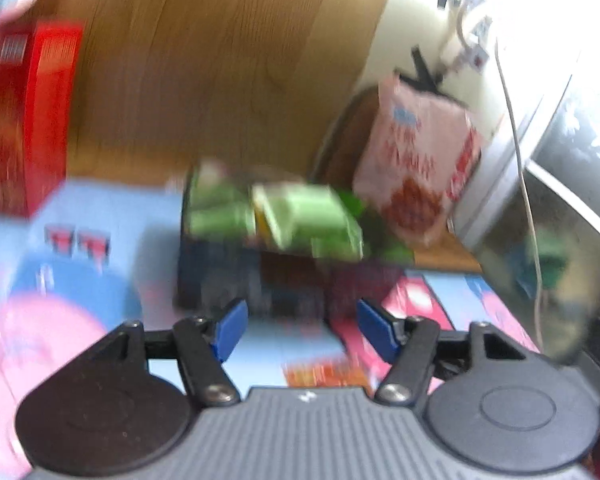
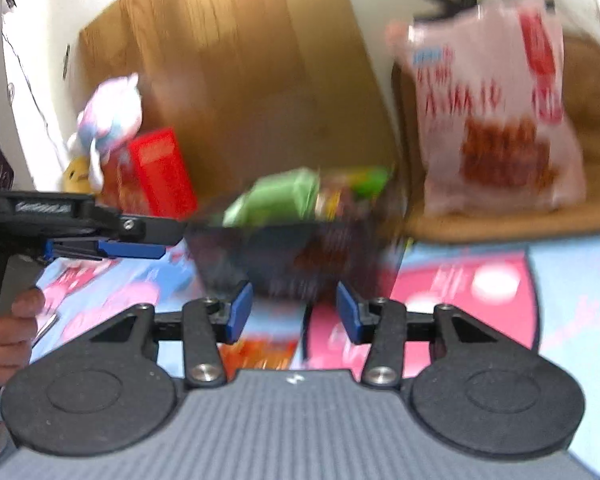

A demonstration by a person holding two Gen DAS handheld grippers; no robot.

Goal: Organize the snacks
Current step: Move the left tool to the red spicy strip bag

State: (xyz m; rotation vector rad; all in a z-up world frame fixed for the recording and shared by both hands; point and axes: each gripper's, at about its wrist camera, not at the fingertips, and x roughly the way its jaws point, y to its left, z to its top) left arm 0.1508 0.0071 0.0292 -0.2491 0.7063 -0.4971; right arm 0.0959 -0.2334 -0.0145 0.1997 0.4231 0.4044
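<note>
Both tools empty: left tool [image 1: 300, 330] spread partway, right tool [image 2: 294, 312] spread partway, nothing between blue pads. Dark mesh basket [image 1: 220, 276] on colourful printed mat, heaped with green snack packets [image 1: 300, 220]. Pink-and-white snack bag [image 1: 420, 160] upright behind basket; red cardboard box [image 1: 24, 120] well left. Risks: heavy blur, so misjudged reach; overfull heap spilling if nudged; tall bag toppling; tools colliding near basket.
</note>
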